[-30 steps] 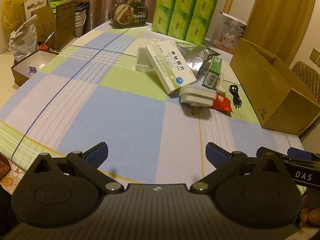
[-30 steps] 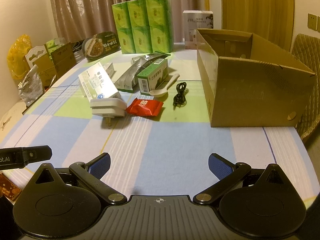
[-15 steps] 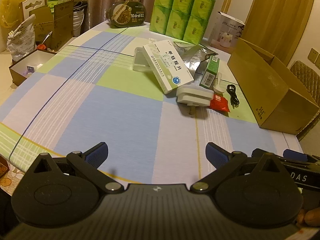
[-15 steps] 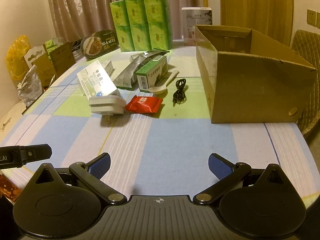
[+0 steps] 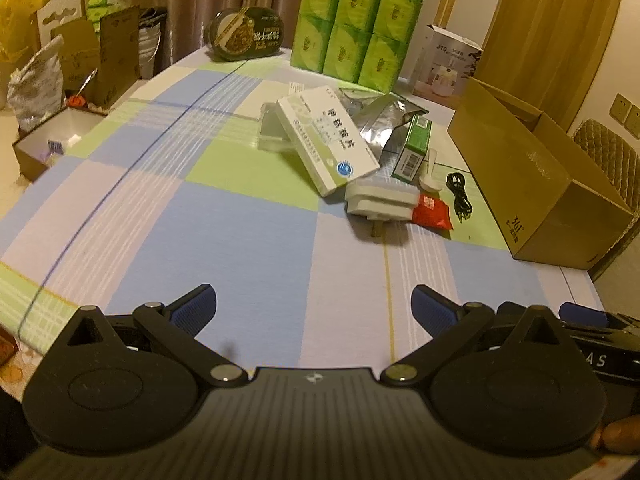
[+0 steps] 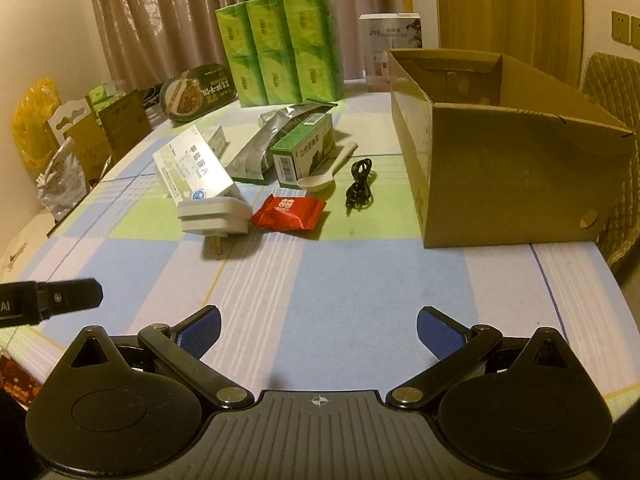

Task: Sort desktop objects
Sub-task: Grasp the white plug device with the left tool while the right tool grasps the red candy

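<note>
Room: warm-lit, brown curtains across the top of both views, wooden door at upper right. Surface: table under a checked cloth of blue, green and lilac squares (image 6: 360, 280).

Containers:
- Open brown cardboard box (image 6: 508, 184), right of frame in the right wrist view, standing on the cloth. The part of its interior that shows holds nothing visible; the floor is hidden by the near wall.
- Small open box with white lining (image 5: 56, 140), left edge of the left wrist view, beside the table; small items lie inside, too small to identify.
- Brown cardboard cartons (image 5: 96, 60), upper left, contents not visible.

Loose items, centre of frame, clustered left of the cardboard box:
- White flat medicine carton with blue round logo (image 6: 196, 172), leaning over a white plug adapter (image 6: 214, 220) whose metal pin points toward the camera.
- Red foil snack sachet (image 6: 290, 213), just beside the adapter.
- Green and white small carton with barcode (image 6: 304, 154), touching a white plastic spoon (image 6: 326, 172).
- Coiled black cable (image 6: 360, 186), between the spoon and the cardboard box.
- Silver foil pouches (image 6: 260, 148), behind the green carton.

Background, upper centre: block of green tissue packs (image 6: 280, 48); dark oval instant-food tub (image 6: 196, 94) propped on edge; white printed appliance box (image 6: 390, 48).

Tools: left gripper (image 5: 314, 306), bottom of frame, blue-padded fingers spread wide, nothing between them. Right gripper (image 6: 318, 326), likewise spread and unloaded. Both are above the near cloth, well apart from the items.
</note>
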